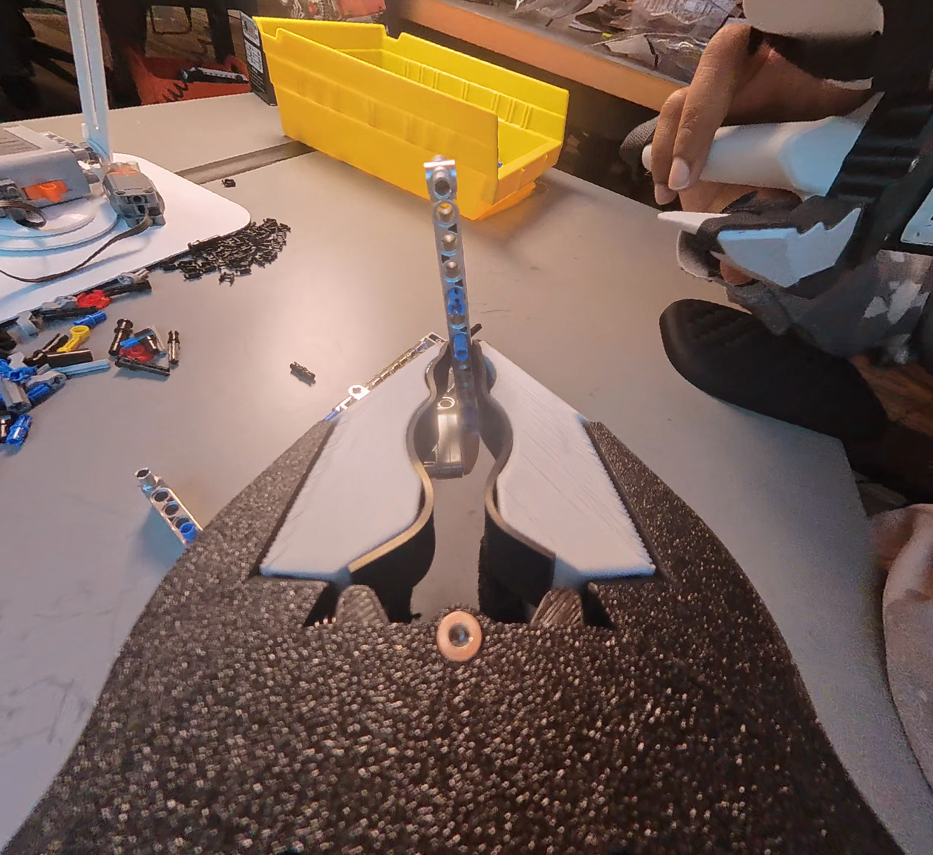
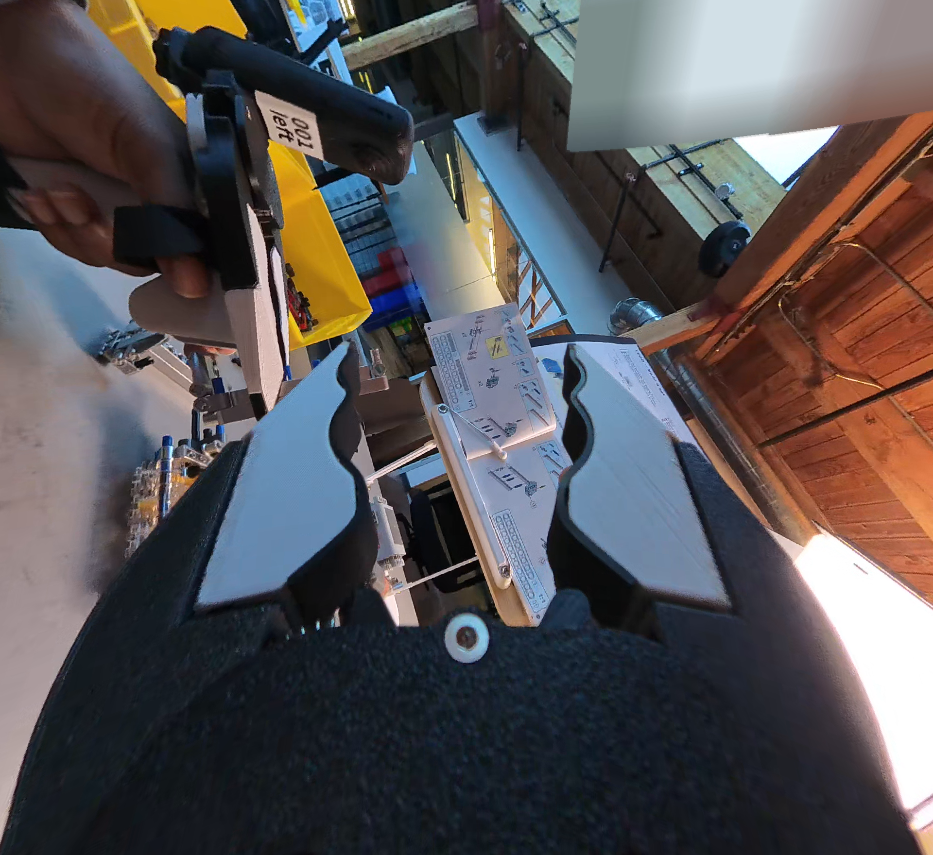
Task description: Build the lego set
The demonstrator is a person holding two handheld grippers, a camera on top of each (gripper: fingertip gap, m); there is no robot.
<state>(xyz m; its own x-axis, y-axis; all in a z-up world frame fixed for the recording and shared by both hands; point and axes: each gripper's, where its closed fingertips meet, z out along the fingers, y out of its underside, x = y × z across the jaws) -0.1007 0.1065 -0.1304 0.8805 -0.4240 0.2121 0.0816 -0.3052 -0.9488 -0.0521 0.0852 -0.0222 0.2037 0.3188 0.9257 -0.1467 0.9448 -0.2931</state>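
Observation:
My left gripper (image 1: 462, 351) is shut on a long grey holed beam (image 1: 451, 245) that stands nearly upright above the grey table (image 1: 580, 326). The beam carries blue pins, and a black curved piece (image 1: 447, 432) lies against its lower end between the jaws. My right gripper (image 2: 459, 356) is open and empty, tilted and raised off the table, facing an instruction booklet (image 2: 484, 376) on a stand. It shows in the left wrist view (image 1: 787, 159) at the upper right, held by a hand. The left gripper also shows in the right wrist view (image 2: 262, 326), at the left.
A yellow bin (image 1: 404, 89) stands at the back of the table. A pile of black pins (image 1: 237, 245), mixed loose pieces (image 1: 75, 351) and a white base with a grey motor (image 1: 131, 195) lie at the left. A short grey beam (image 1: 166, 508) lies near my left finger.

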